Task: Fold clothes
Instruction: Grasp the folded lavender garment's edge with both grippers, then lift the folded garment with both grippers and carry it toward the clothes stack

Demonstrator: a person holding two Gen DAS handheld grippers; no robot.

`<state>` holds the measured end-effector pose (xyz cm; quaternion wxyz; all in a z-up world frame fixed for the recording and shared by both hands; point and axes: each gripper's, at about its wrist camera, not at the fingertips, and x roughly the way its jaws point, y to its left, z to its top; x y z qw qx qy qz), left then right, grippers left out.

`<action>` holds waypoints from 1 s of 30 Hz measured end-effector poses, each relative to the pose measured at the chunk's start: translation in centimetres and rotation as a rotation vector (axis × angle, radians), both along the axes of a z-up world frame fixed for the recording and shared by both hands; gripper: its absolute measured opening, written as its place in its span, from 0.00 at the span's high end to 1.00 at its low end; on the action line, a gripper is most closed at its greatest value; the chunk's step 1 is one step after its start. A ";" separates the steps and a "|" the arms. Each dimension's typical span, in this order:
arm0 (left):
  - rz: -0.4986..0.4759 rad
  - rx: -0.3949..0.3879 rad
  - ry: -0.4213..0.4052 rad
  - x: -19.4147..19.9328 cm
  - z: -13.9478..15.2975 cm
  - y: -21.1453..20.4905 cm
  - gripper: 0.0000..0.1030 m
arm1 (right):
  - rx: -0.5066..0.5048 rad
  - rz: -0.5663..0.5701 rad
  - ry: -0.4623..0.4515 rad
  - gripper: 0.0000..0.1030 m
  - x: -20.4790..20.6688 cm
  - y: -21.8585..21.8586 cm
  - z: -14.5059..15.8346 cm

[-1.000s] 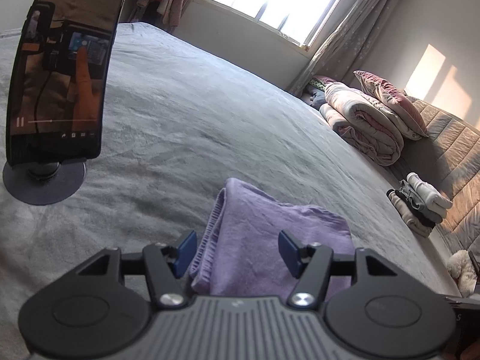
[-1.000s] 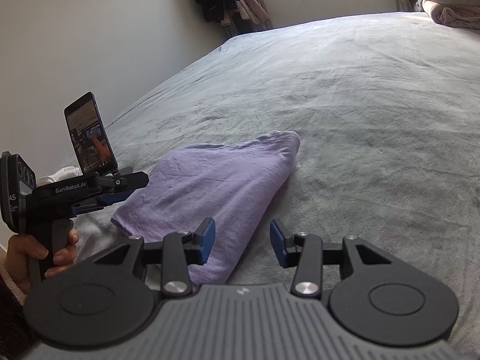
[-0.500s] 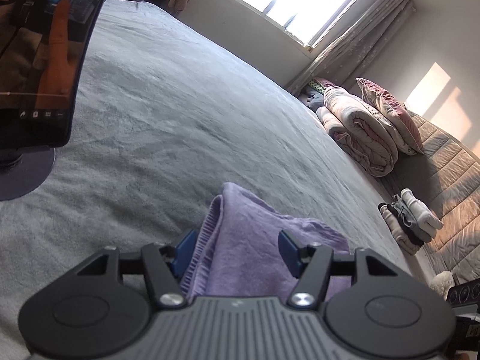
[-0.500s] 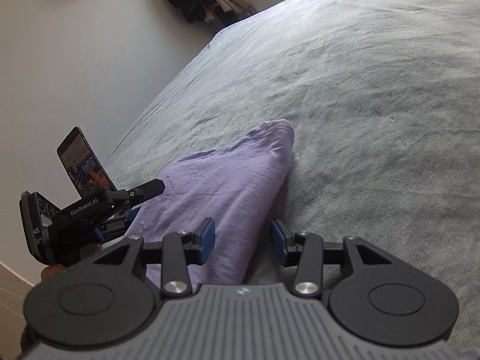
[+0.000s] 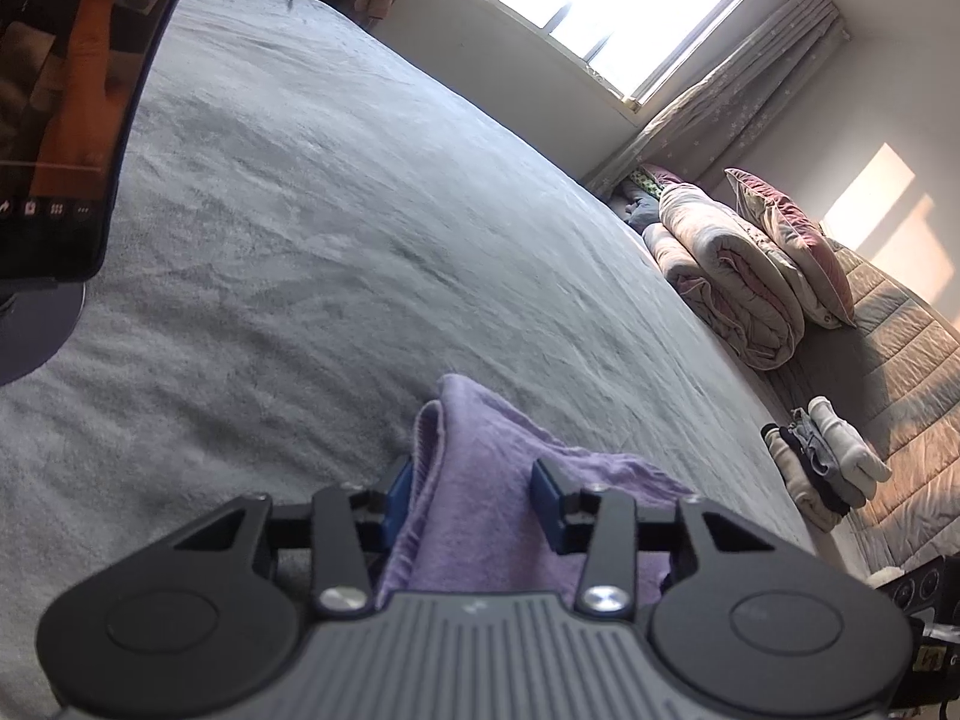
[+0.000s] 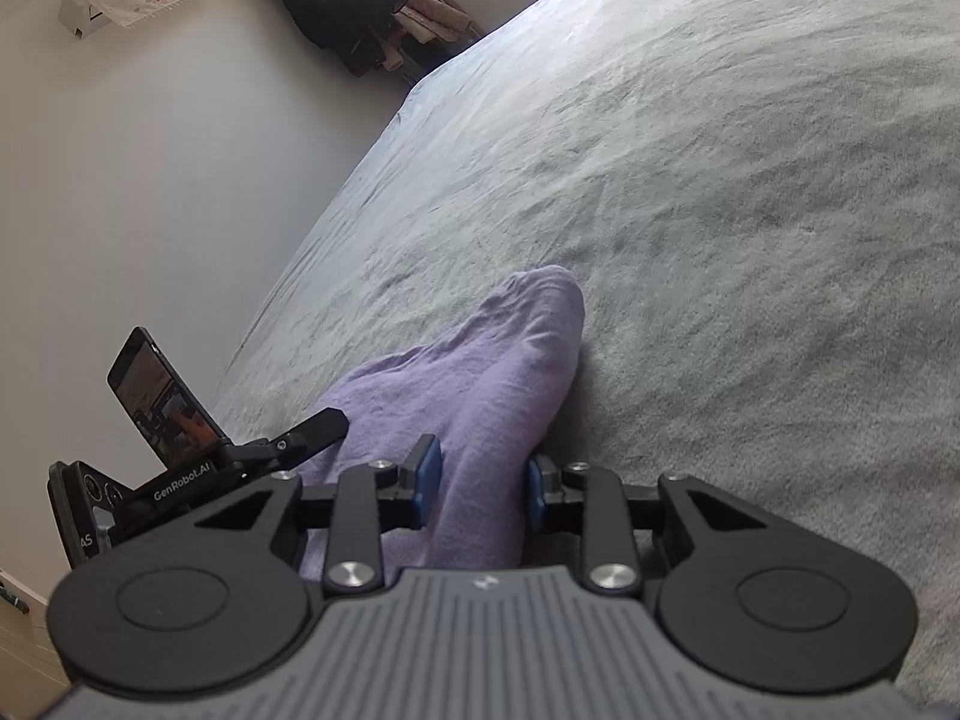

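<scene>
Cloth [image 6: 474, 390], purple and doubled over, lies on the bed [image 6: 750, 210], long axis between both grippers; left [image 5: 474, 495] and right [image 6: 483, 483] fingers straddle opposite ends, wide, unclamped.

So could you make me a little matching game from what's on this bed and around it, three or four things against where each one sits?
Things:
1. purple garment
2. phone on a stand
3. rolled quilt
4. small stack of folded clothes

Places:
A. upright near the bed's edge by the plain wall
B. at the far end of the bed below the curtain
C. between the open fingers of both tools, on the grey bedcover
D. on the quilted mat beside the bed

Pairs: 1-C, 2-A, 3-B, 4-D
</scene>
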<state>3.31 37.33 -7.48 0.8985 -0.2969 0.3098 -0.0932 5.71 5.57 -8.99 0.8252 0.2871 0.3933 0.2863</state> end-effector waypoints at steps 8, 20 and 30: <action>0.036 -0.004 0.016 0.1 0.2 -0.6 0.83 | 0.005 -0.012 -0.019 0.84 0.2 -0.1 0.4; 0.068 -0.023 -0.016 -0.2 2.1 -1.7 0.84 | 0.007 -0.023 -0.064 0.85 0.0 -0.5 1.7; 0.034 -0.030 -0.057 0.5 4.0 -5.4 0.85 | 0.006 -0.078 -0.128 0.86 0.2 -4.0 4.5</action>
